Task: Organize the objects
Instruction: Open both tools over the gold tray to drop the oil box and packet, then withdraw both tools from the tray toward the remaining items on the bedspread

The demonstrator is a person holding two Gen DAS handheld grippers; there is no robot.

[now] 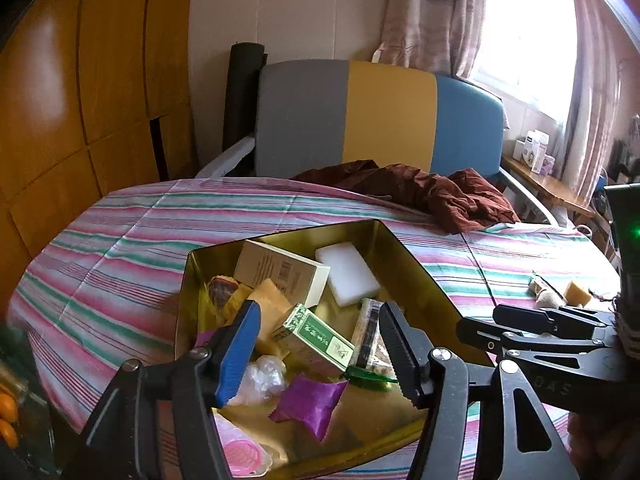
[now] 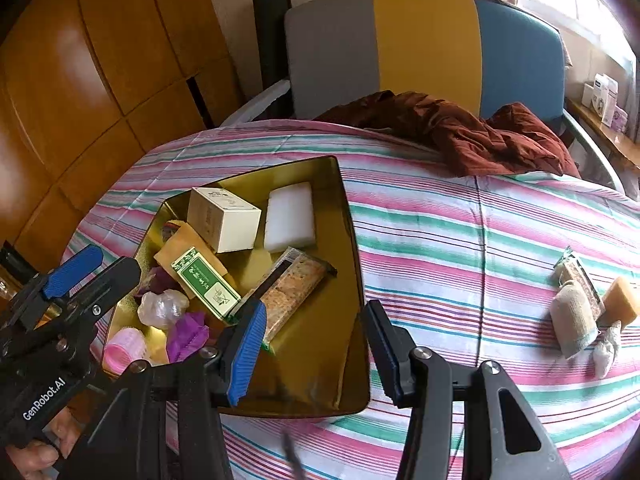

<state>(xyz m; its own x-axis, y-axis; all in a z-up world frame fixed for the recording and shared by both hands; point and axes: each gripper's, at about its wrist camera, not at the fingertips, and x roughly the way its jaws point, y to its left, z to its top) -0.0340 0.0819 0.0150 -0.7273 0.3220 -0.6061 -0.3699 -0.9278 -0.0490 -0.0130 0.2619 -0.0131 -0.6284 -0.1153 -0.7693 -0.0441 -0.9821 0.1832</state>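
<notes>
Both grippers, left [image 1: 320, 344] and right [image 2: 316, 344], hovered over the tin [image 2: 352, 240] with jaws spread and empty; the sponge [image 2: 621, 302] lay well right of it, nearer the right one.

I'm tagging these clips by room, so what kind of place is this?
Most likely a bedroom: a bed under a striped sheet, a padded headboard, a curtained window and a wooden wardrobe beside it.

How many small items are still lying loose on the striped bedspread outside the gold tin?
4, clustered right of the gold tin: a wrapped snack bar, an orange block, a beige cloth roll, and a small pale bundle. More may lie out of frame.
</notes>
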